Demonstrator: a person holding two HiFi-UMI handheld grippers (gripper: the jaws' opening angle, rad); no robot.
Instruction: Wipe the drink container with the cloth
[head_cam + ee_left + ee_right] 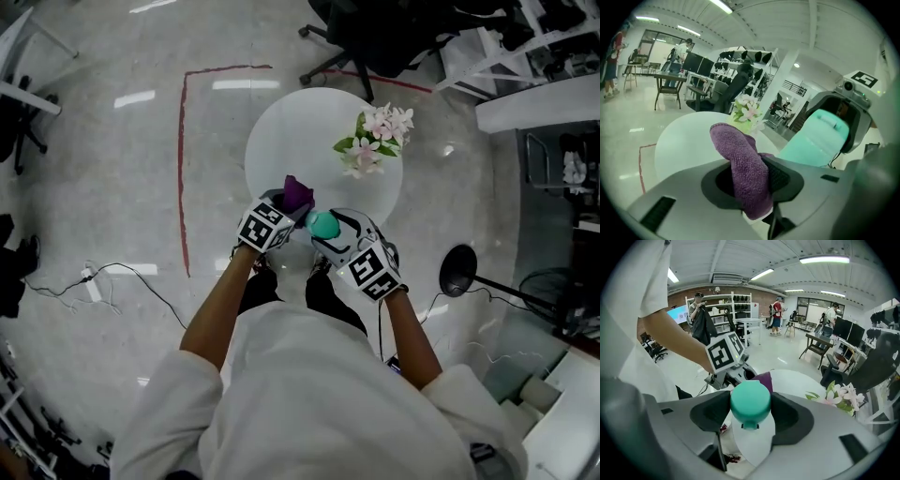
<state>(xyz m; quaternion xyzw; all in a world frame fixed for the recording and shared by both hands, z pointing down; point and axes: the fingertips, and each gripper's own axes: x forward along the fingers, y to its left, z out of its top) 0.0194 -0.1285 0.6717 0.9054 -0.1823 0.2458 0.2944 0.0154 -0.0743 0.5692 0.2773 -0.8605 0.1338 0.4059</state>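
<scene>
Teal, round-topped drink container (750, 401) — purple cloth (743, 168) beside

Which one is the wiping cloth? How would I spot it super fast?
Find the round white table in the middle of the shiny floor. At the edge nearest the person, the left gripper pinches the cloth. It is purple and fuzzy, unlike the smooth teal drink container right beside it and the pink flowers farther back.
</scene>
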